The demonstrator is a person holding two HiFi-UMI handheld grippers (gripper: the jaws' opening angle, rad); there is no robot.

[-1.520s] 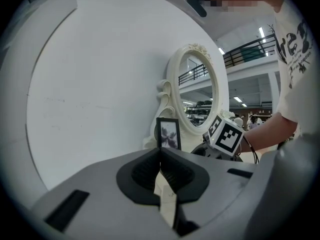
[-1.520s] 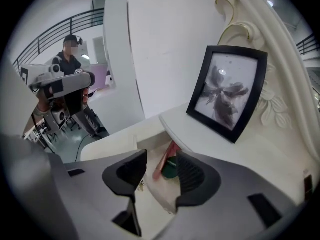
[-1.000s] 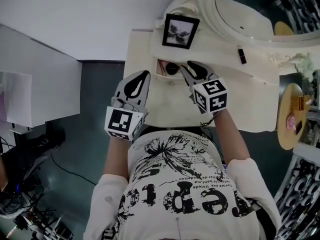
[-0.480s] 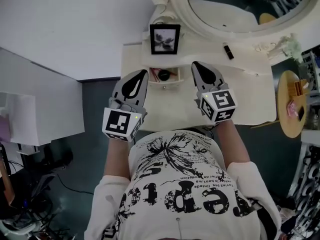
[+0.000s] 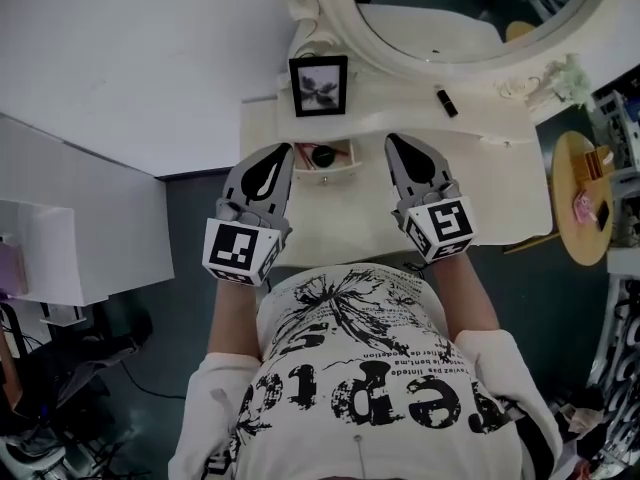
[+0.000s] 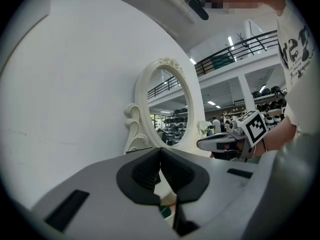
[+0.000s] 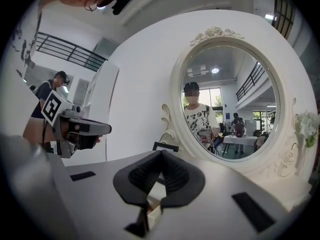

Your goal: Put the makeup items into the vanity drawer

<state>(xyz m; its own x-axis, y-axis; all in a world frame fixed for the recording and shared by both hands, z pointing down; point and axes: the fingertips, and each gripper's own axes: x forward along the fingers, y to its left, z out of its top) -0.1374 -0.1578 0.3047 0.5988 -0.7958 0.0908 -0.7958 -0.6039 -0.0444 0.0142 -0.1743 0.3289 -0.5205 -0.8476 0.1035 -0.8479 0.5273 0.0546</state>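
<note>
White cloth with black print covers the person's chest (image 5: pixel 370 378) at the bottom of the head view. Just ahead, both arms reach forward over the cream vanity top (image 5: pixel 335 223).

The left gripper (image 5: pixel 288 150) has its jaws pressed together along their dark ribbed pads, with nothing between them. The right gripper (image 5: pixel 391 140) is just as fully closed and just as empty. The two point side by side towards the back of the vanity, apart from each other, and neither touches anything.

Between their tips lies the small vanity drawer (image 5: pixel 334 168), pulled open. A round black item (image 5: pixel 322 155) sits inside it; whatever else is in there is too small to make out. Behind the drawer a black picture frame (image 5: pixel 319 86) stands upright on the raised back shelf. To its right, well apart from the drawer, a slim dark tube (image 5: pixel 445 101) lies on the shelf, out of reach of both tips. Behind that rises the oval mirror (image 5: pixel 470 8) in its carved cream surround, with a pale sprig of flowers (image 5: pixel 566 72) by its right edge.
</note>
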